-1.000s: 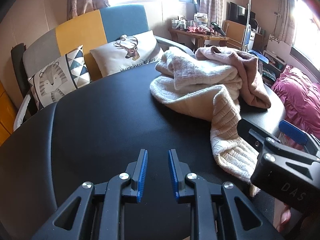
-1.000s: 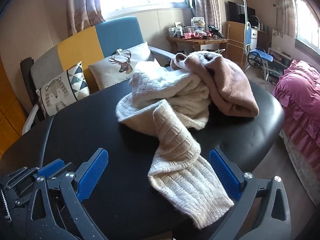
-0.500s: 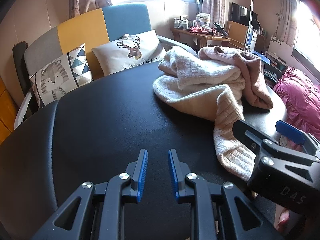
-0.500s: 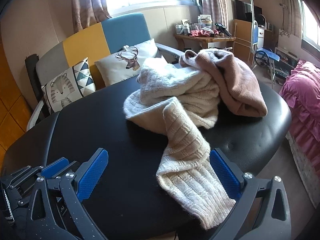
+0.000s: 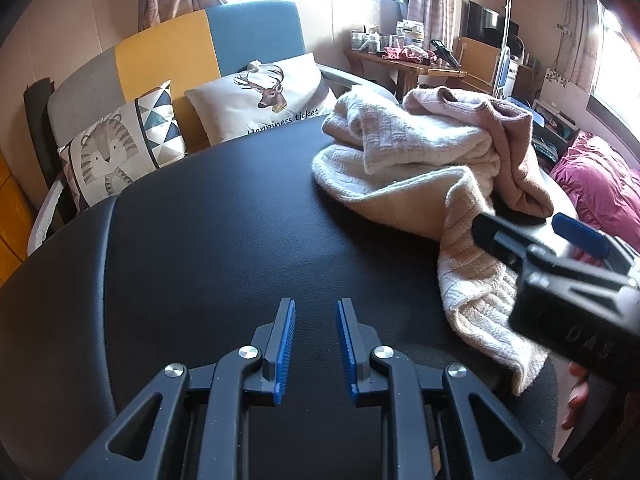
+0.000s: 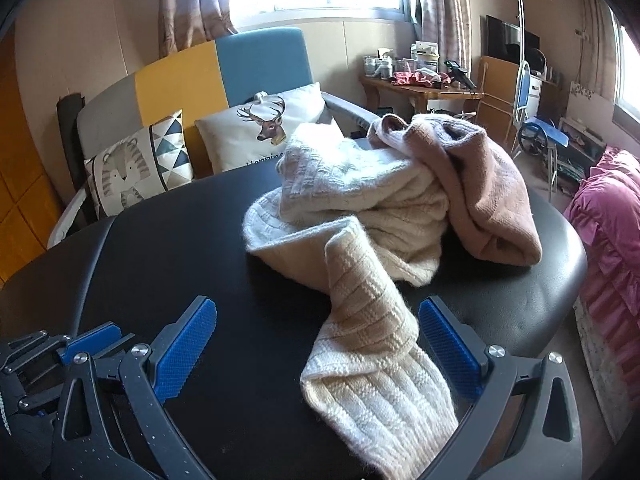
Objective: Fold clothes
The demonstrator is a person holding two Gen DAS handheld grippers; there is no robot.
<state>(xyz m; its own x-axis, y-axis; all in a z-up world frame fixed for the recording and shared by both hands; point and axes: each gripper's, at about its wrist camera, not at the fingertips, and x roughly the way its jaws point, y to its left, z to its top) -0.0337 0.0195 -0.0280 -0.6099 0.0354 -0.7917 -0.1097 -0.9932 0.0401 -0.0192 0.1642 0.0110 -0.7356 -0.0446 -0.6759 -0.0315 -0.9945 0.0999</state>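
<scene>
A cream knit sweater lies bunched on the black padded table, one sleeve trailing toward the near edge. A pink-brown sweater is heaped against its right side. My right gripper is wide open, its blue pads on either side of the sleeve end without closing on it. In the left wrist view the cream sweater and pink one sit at the right. My left gripper hovers over bare table, jaws slightly apart and empty. The right gripper shows at the right edge.
Behind the table stands a sofa with a deer cushion and a tiger cushion. A wooden desk with clutter is at the back right. A magenta bed cover lies right of the table. Bare tabletop spreads on the left.
Both grippers have edged forward and the clothes appear a little closer. The right gripper's open jaws now flank the sleeve end. Neither gripper has changed its opening.
</scene>
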